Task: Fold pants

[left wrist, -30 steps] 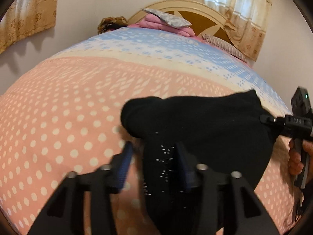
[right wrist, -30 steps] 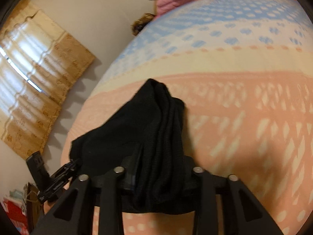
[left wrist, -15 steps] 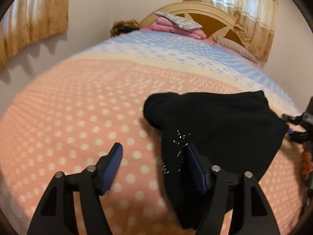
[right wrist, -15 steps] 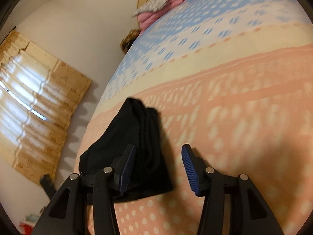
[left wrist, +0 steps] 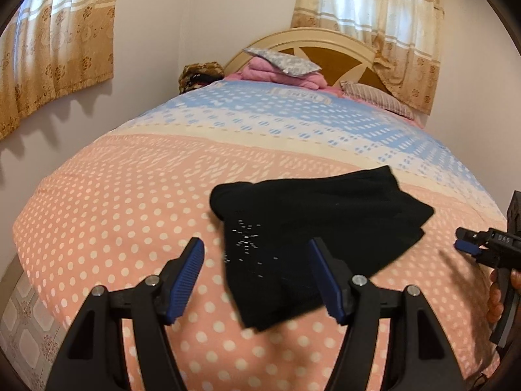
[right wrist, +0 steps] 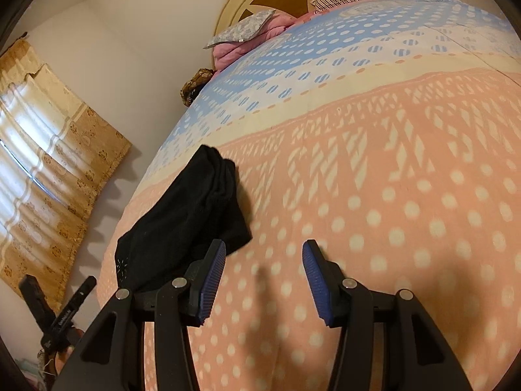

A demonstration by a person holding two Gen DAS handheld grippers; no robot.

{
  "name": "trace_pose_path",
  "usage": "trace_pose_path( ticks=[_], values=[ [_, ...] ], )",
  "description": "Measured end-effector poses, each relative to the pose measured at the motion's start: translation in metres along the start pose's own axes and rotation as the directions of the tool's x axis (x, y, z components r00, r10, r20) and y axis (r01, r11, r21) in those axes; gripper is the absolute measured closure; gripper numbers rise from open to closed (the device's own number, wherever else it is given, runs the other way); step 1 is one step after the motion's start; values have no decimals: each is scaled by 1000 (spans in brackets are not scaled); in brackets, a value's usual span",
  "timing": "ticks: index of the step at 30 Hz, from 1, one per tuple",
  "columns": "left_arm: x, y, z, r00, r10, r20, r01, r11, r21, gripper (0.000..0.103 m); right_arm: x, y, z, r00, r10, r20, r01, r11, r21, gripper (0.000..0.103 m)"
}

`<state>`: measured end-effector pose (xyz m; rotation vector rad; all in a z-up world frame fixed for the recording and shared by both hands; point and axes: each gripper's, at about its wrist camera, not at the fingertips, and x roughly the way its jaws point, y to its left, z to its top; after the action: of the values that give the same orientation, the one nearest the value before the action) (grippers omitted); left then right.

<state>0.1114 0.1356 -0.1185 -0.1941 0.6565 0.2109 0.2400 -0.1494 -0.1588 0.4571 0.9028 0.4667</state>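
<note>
The black pants (left wrist: 312, 228) lie folded in a compact bundle on the pink dotted bedspread (left wrist: 114, 211). My left gripper (left wrist: 260, 280) is open and empty, raised just in front of the bundle's near edge. In the right wrist view the pants (right wrist: 192, 221) lie left of my right gripper (right wrist: 263, 280), which is open and empty over bare bedspread. The right gripper also shows at the right edge of the left wrist view (left wrist: 482, 247), apart from the pants. The left gripper shows at the lower left of the right wrist view (right wrist: 65, 312).
A pink folded blanket with a grey pillow (left wrist: 283, 68) and a striped pillow (left wrist: 374, 97) lie at the headboard (left wrist: 325, 45). Curtains (left wrist: 49, 49) hang on the left wall. The bed's near left edge drops to a tiled floor (left wrist: 22, 319).
Both grippers let go of the pants, opened and drew back. The pants now rest folded on the bed.
</note>
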Motion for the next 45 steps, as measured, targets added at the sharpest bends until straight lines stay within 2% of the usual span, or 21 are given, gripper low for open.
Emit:
trace_pose_path(
  ticks=[2, 6, 11, 15, 19, 29, 36, 39, 45],
  values=[
    [-11, -5, 1, 1000, -9, 19, 8, 1000, 11, 34, -8, 12, -7, 1000, 1, 9, -1, 1000, -18, 52],
    [-31, -13, 1, 997, -27, 66, 26, 999, 19, 28, -34, 52, -24, 997, -33, 67, 42, 989, -139, 52],
    [-53, -21, 4, 992, -55, 116, 52, 998, 36, 25, -68, 105, -44, 987, -73, 142, 113, 947, -300, 48],
    [-67, -26, 7, 986, -63, 154, 56, 997, 50, 11, -86, 132, -50, 980, -82, 180, 143, 922, -360, 44],
    [-77, -28, 11, 980, -70, 189, 61, 997, 53, 9, -102, 152, -53, 972, -94, 217, 175, 904, -390, 43],
    [-82, -27, 13, 977, -71, 204, 65, 997, 32, 6, -119, 166, -58, 958, -93, 272, 199, 897, -395, 36],
    [-80, -27, 12, 977, -86, 195, 83, 996, 28, 6, -117, 163, -61, 961, -106, 255, 200, 903, -381, 36],
    [-76, -28, 13, 978, -98, 184, 97, 995, 18, 6, -119, 161, -57, 966, -81, 246, 167, 920, -355, 36],
    [-78, -29, 11, 977, -95, 192, 93, 995, 21, 6, -118, 164, -58, 963, -87, 254, 179, 913, -366, 36]
  ],
)
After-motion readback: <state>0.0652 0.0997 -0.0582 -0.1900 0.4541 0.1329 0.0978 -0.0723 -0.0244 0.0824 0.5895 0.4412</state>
